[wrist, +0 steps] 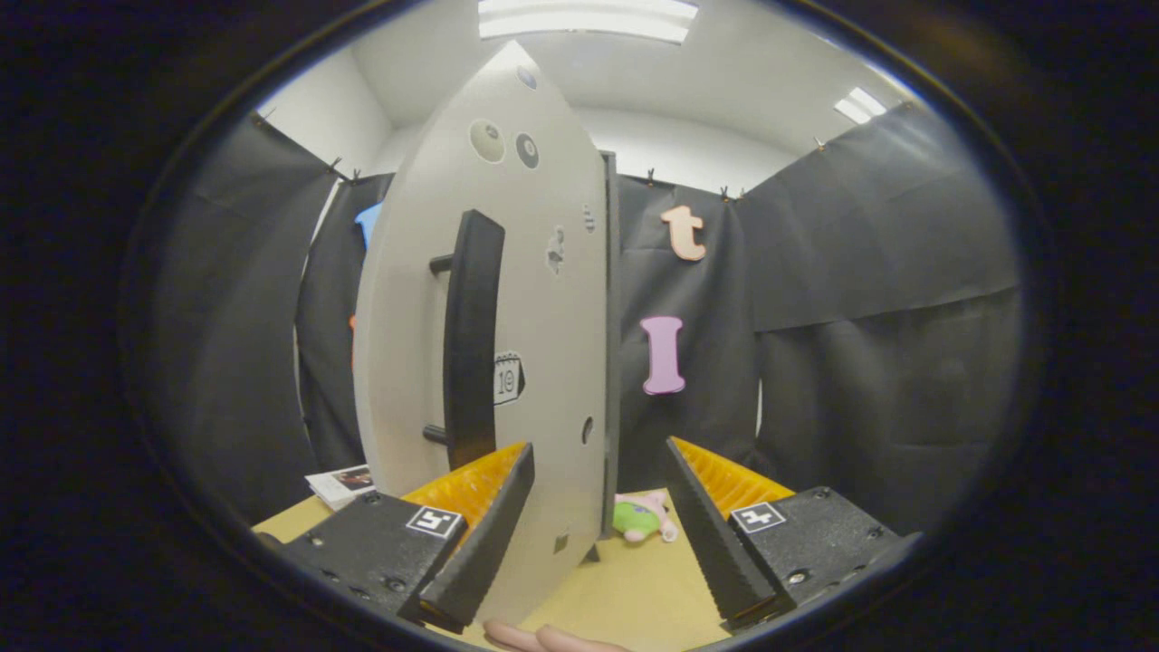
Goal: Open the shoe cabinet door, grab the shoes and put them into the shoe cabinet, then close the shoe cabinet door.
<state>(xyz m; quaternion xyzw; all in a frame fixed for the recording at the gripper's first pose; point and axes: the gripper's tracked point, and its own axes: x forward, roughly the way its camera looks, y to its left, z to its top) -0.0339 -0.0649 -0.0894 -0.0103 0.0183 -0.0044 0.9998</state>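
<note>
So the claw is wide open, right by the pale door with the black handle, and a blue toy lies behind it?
Not blue: the gripper view shows the toy is green and pink. The rest holds: the claw is open beside the pale door with its black handle.

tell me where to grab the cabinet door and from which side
Take the black bar handle, near its middle, where it stands off the pale door on two posts. It runs upright, so come straight at the door's face with the gripper shifted left until its open fingers straddle the bar from either side. Right now they straddle the door's free edge, not the handle.
</note>
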